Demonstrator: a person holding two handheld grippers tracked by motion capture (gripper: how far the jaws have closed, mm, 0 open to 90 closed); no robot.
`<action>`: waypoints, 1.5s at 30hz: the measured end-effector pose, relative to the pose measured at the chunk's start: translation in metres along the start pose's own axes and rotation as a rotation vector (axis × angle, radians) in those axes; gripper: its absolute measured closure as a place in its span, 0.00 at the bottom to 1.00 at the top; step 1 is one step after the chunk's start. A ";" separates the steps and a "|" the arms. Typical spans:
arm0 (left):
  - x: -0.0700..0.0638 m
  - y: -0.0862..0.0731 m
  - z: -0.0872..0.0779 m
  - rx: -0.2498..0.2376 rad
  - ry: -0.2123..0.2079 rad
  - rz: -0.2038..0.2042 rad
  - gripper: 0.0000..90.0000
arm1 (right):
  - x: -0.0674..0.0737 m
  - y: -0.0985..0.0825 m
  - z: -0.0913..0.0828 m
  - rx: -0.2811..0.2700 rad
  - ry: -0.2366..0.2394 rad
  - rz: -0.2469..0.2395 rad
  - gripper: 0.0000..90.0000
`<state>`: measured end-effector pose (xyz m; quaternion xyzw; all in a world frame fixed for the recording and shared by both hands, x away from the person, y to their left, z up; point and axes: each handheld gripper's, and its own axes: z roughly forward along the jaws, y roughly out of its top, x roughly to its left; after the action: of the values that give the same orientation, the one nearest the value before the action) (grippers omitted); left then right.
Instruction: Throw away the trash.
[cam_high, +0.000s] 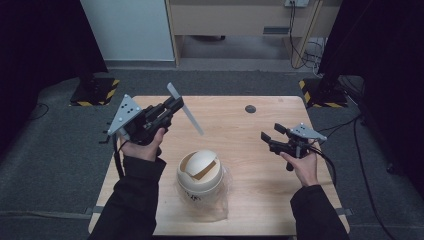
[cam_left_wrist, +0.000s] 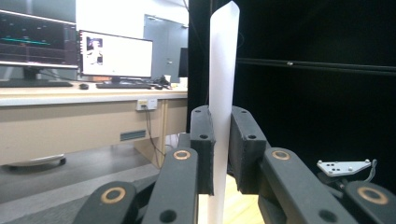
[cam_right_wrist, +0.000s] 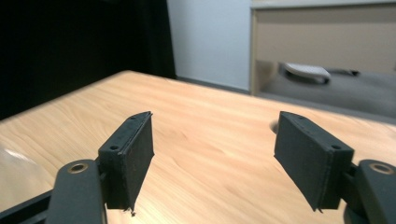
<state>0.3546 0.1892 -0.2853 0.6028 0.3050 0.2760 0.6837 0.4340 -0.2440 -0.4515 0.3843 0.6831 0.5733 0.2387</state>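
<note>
A thin white strip (cam_high: 192, 119) slants above the far left of the wooden table (cam_high: 250, 200), with my left gripper (cam_high: 176, 106) shut on it near its upper end. In the left gripper view the strip (cam_left_wrist: 223, 56) stands upright, pinched flat between the two black pads of that gripper (cam_left_wrist: 223, 121). A cream dome-topped bin (cam_high: 200, 175) with a swing flap stands at the front centre, with clear plastic (cam_high: 222, 200) around it. My right gripper (cam_high: 271, 132) is held over the right of the table, open. Between its pads (cam_right_wrist: 215, 140) there is only bare wood (cam_right_wrist: 93, 107).
A small dark round hole (cam_high: 250, 108) sits near the table's far edge. A wooden desk (cam_high: 240, 20) stands beyond the table, with black curtains on both sides. Monitors (cam_left_wrist: 116, 56) stand on a desk in the left gripper view, where the other gripper's grey plate (cam_left_wrist: 343, 167) also shows.
</note>
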 end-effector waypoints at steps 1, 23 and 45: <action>0.002 -0.001 -0.006 0.003 0.006 0.001 0.89 | -0.002 -0.002 -0.002 0.009 -0.010 -0.001 0.30; 0.002 -0.033 -0.059 0.071 -0.029 -0.066 0.89 | -0.021 -0.030 -0.019 0.134 -0.087 0.021 0.26; 0.001 -0.088 -0.038 0.256 -0.072 -0.134 0.76 | -0.023 -0.033 -0.018 0.152 -0.087 0.020 0.26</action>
<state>0.3272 0.2039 -0.3762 0.6729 0.3523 0.1667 0.6288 0.4260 -0.2746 -0.4819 0.4327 0.7098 0.5049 0.2326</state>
